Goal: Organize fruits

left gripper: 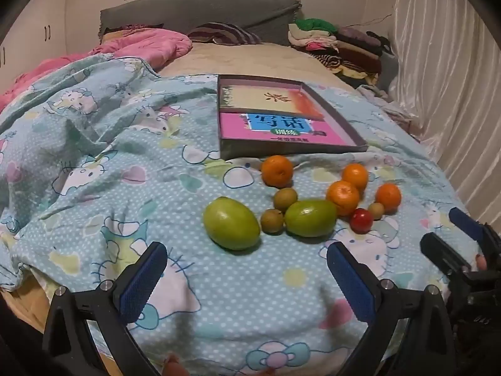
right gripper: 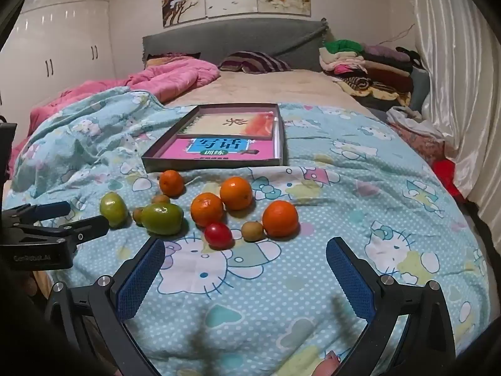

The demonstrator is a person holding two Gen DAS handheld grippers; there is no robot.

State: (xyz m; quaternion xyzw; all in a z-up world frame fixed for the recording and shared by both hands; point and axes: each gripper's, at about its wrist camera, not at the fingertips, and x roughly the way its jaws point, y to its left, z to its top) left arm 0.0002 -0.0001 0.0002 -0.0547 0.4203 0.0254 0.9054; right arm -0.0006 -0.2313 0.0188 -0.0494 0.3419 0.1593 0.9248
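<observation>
On the bed, loose fruits wait in front of a shallow box, and both grippers hover with fingers spread and empty.

On the light blue cartoon-print blanket (left gripper: 94, 163), four round orange mandarins (right gripper: 236, 193), two large oval green fruits (left gripper: 231, 227), three small brownish-green fruits (left gripper: 285, 199) and one small red tomato-like fruit (right gripper: 218, 235) lie in a loose cluster, some touching. Just behind them stands the shallow grey cardboard box (left gripper: 281, 152), with a pink book inside, probably there as the place to collect them. The left gripper (left gripper: 247, 282) faces the green fruits and the right gripper (right gripper: 245, 279) faces the red one, so I judge no fruit is sorted yet.
</observation>
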